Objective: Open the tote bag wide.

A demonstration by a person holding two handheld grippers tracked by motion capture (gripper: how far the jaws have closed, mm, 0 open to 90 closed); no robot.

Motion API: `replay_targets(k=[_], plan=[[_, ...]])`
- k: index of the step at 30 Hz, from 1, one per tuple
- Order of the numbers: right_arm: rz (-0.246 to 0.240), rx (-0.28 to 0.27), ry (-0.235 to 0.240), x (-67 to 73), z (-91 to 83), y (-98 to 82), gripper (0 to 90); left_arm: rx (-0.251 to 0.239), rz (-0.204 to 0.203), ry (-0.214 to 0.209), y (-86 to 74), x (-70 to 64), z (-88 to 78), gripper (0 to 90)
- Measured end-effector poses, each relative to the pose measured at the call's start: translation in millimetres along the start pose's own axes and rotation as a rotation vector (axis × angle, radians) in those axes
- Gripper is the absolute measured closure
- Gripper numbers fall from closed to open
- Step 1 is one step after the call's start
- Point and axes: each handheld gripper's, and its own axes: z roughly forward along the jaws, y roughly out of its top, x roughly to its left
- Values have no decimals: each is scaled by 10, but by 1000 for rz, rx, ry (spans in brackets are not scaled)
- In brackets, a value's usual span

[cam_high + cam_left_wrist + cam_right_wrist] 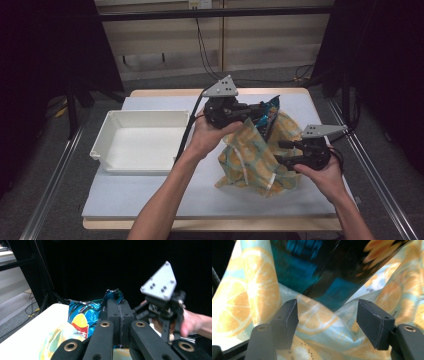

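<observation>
Closest to me, my right gripper (283,152) has its jaws spread, nothing pinched between them; they point at the lemon-printed fabric bag (255,160), which is crumpled on the pale blue table mat (150,195). At about eleven o'clock from it, my left gripper (257,112) has its jaws pressed together on the blue crinkled chip packet (85,315), lifted above the bag's mouth. At nine o'clock stands the white plastic tray (140,142), well apart.
</observation>
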Motion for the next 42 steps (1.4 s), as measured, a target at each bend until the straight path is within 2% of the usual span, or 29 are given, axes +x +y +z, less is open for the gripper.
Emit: replay_targets(k=[2, 3, 6, 14, 16, 22, 26, 28, 30, 32, 33, 42], plan=[[7, 4, 12, 21, 50, -39, 333, -21, -7, 10, 7, 3, 4, 900], [6, 12, 17, 34, 73, -55, 333, -27, -9, 1, 16, 4, 5, 900], [-1, 30, 25, 75, 143, -103, 333, -21, 2, 4, 58, -10, 12, 900], [0, 60, 33, 103, 242, -239, 333, -46, 19, 2, 198, 9, -24, 900], [-1, 75, 32, 110, 272, -271, 333, -46, 20, 15, 228, 3, -44, 900], [-5, 74, 32, 110, 278, -320, 333, -75, 21, -2, 288, 12, -88, 900], [2, 90, 46, 101, 311, -355, 333, -44, 30, -20, 345, 26, -95, 900], [-1, 88, 44, 106, 318, -359, 333, -62, 16, -23, 375, 33, -113, 900], [-3, 90, 46, 112, 324, -365, 333, -70, 24, -34, 418, 45, -128, 900], [-7, 97, 50, 110, 340, -380, 333, -80, 19, -24, 461, 40, -137, 900], [-7, 98, 47, 114, 346, -387, 335, -85, 15, -33, 479, 37, -148, 900], [-14, 109, 56, 116, 376, -433, 337, -112, 36, -30, 673, -13, -228, 900]])
